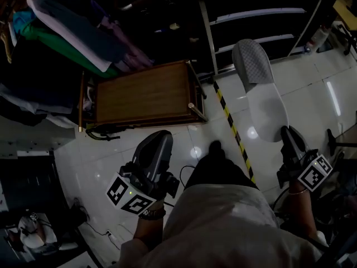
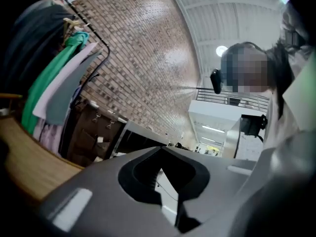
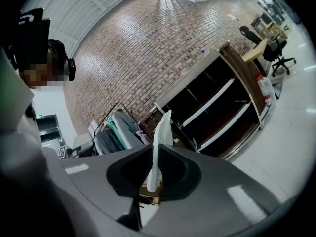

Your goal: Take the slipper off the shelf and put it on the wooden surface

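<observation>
Clothes point(image 1: 67, 32): hanging at far left.
Wood top point(image 1: 145, 94): beside the clothes, well left of the slipper.
Left gripper point(image 1: 160, 135): jaws together, holding nothing — out over the floor near the wood top.
Slipper point(image 1: 262, 88): white and grey, off the shelf, in the air above the floor — right of the striped tape point(image 1: 231, 127).
Right gripper point(image 1: 287, 133): jaws pinched on the slipper's near end.
Shelf point(image 1: 256, 15): dark, beyond the slipper.

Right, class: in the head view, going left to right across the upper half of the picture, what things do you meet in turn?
hanging clothes → wooden surface → black-and-yellow floor tape → slipper
</observation>
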`<state>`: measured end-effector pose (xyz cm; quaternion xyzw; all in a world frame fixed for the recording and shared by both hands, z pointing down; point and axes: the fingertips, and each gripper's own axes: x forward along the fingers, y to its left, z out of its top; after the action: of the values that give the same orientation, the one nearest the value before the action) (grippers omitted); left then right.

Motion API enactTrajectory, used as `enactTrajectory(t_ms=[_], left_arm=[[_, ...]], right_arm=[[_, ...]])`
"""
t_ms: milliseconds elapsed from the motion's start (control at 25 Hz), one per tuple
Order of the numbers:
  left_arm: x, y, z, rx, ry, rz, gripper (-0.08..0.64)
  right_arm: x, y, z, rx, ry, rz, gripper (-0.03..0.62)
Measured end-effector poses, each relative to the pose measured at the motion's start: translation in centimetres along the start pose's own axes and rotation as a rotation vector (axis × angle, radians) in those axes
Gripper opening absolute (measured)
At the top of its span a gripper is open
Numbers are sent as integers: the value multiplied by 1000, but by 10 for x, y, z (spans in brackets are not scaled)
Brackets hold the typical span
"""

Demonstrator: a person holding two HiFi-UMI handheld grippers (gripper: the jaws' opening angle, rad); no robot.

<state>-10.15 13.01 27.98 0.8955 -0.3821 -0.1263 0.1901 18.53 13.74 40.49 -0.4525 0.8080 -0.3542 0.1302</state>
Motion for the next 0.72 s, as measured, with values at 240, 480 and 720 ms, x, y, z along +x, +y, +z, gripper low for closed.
enactTrajectory(t_ms=[240,480,720], left_arm=[[-28,-9,-2,24,47,97,-5],[-35,5,5,-8,-1,13,-4],[-63,64,27,7,19,-2,-5]], right_arm=[[-30,-11,-32,54,34,-4,31],[-11,8,-45,57,-9,17,31],[35,43,-58,26,-22,-18,31]])
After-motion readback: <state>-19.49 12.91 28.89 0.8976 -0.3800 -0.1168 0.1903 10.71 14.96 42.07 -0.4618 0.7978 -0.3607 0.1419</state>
